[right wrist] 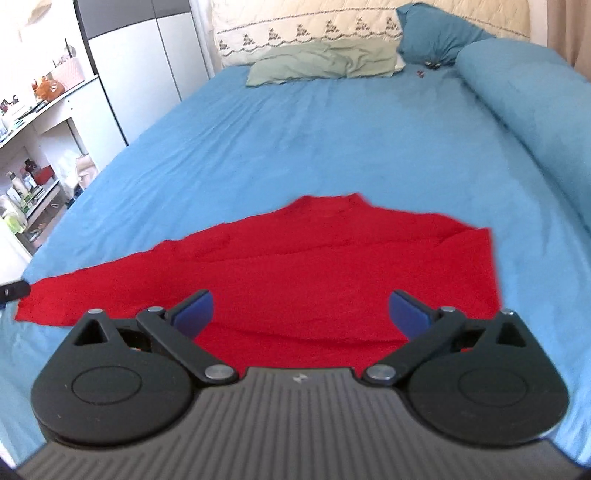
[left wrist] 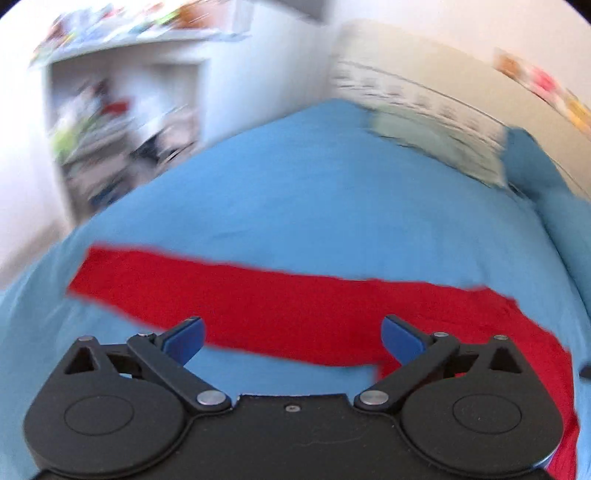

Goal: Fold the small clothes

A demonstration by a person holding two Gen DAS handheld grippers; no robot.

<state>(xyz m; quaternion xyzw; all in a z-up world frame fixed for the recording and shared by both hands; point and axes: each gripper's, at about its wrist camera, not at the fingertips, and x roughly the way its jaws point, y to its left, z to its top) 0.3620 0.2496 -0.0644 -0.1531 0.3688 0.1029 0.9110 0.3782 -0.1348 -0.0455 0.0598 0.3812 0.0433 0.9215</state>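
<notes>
A red long-sleeved top (right wrist: pixel 314 266) lies flat on the blue bed sheet (right wrist: pixel 332 140). Its left sleeve stretches out to the left and its right sleeve lies folded in over the body. My right gripper (right wrist: pixel 301 314) is open and empty, just above the garment's lower body. My left gripper (left wrist: pixel 293 338) is open and empty over the outstretched sleeve (left wrist: pixel 221 291), which crosses the blurred left wrist view. A dark tip of the left gripper shows at the sleeve end in the right wrist view (right wrist: pixel 13 290).
A green pillow (right wrist: pixel 325 61) and a cream embroidered pillow (right wrist: pixel 306 27) lie at the head of the bed. A blue pillow (right wrist: pixel 436 33) and a blue bolster (right wrist: pixel 528 110) run along the right side. White shelves with clutter (right wrist: pixel 33 147) stand left of the bed.
</notes>
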